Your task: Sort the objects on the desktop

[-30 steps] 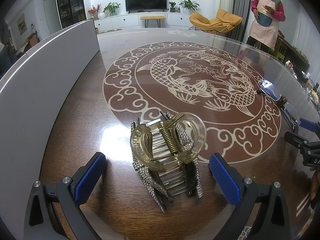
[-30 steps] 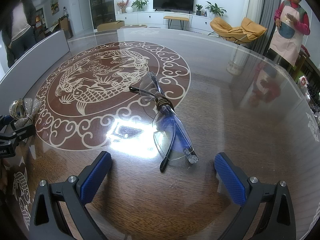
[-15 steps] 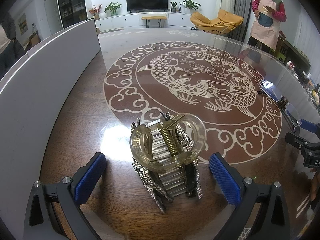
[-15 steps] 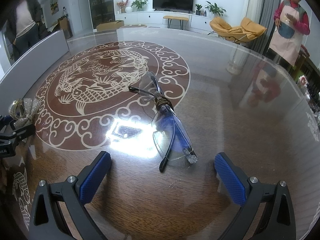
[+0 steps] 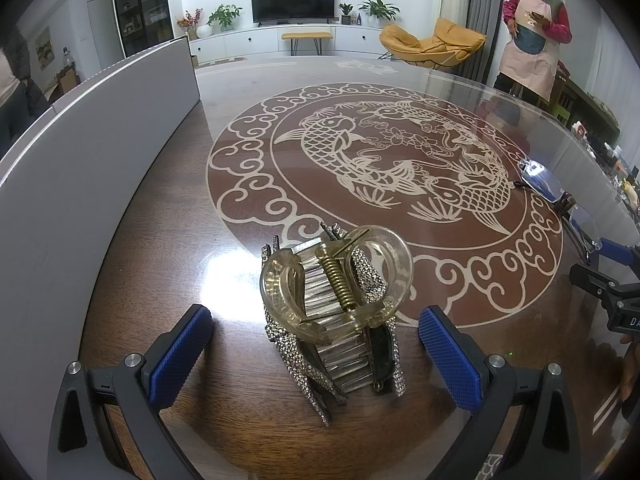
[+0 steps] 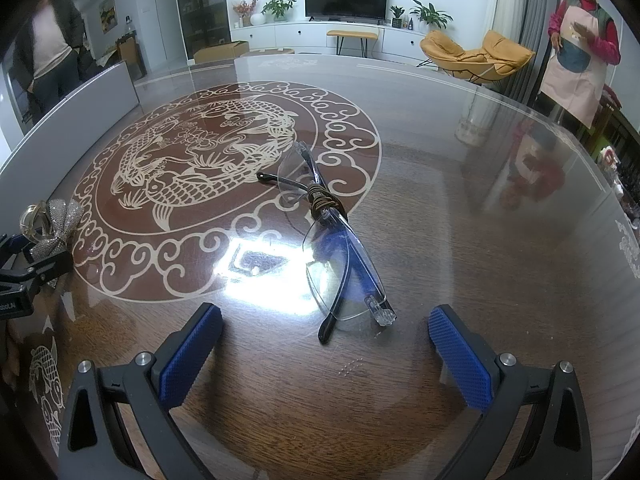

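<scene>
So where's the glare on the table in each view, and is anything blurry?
Left wrist view: a white glare patch on the table sits just left of the hair clips, which look sharp. Right wrist view: a bigger glare patch lies beside the glasses, washing out the near lens; the person at far left is blurred.

Hair clips (image 5: 336,312) lie in a heap on the table (image 5: 160,216), between the spread fingers of the left gripper (image 5: 316,352), near edge of the fish medallion (image 5: 384,164). Panel (image 5: 100,152) stands to their left. Glasses (image 6: 332,240) lie right of the medallion, ahead of the right gripper (image 6: 326,356).
</scene>
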